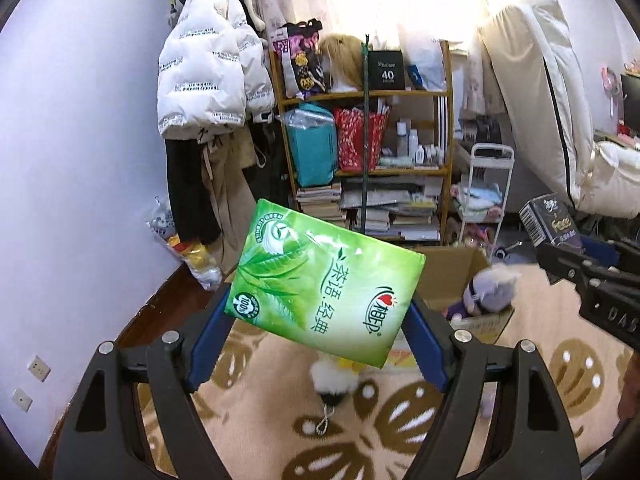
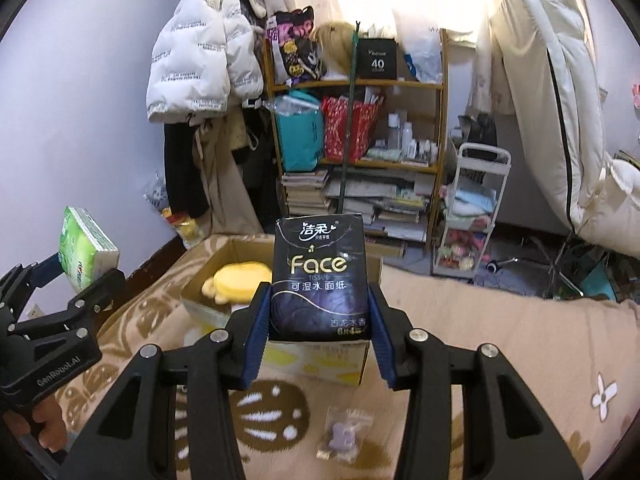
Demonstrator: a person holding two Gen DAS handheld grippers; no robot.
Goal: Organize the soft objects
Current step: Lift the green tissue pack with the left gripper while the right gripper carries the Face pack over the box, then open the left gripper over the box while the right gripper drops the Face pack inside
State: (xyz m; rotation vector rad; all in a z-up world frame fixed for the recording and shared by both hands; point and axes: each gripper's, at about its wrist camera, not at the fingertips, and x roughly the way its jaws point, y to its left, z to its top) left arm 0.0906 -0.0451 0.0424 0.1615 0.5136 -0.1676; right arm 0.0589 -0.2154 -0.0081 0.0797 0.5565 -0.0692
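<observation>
My left gripper (image 1: pixel 320 326) is shut on a green tissue pack (image 1: pixel 324 280), held tilted in the air above the patterned blanket; the same green tissue pack (image 2: pixel 86 250) shows at the left of the right wrist view. My right gripper (image 2: pixel 320 316) is shut on a dark "Face" tissue pack (image 2: pixel 320 276), held upright; that dark tissue pack (image 1: pixel 550 220) shows at the right edge of the left wrist view. Beyond both lies an open cardboard box (image 2: pixel 200 294) holding a yellow plush (image 2: pixel 240 282) and a grey-purple plush (image 1: pixel 490 292).
A white and black pompom toy (image 1: pixel 334 380) and a small bagged purple item (image 2: pixel 344 434) lie on the beige patterned blanket (image 2: pixel 500 340). A cluttered wooden shelf (image 1: pixel 368 140), hanging coats (image 1: pixel 208 80), a white cart (image 2: pixel 472 216) and a folded mattress (image 2: pixel 560 100) stand behind.
</observation>
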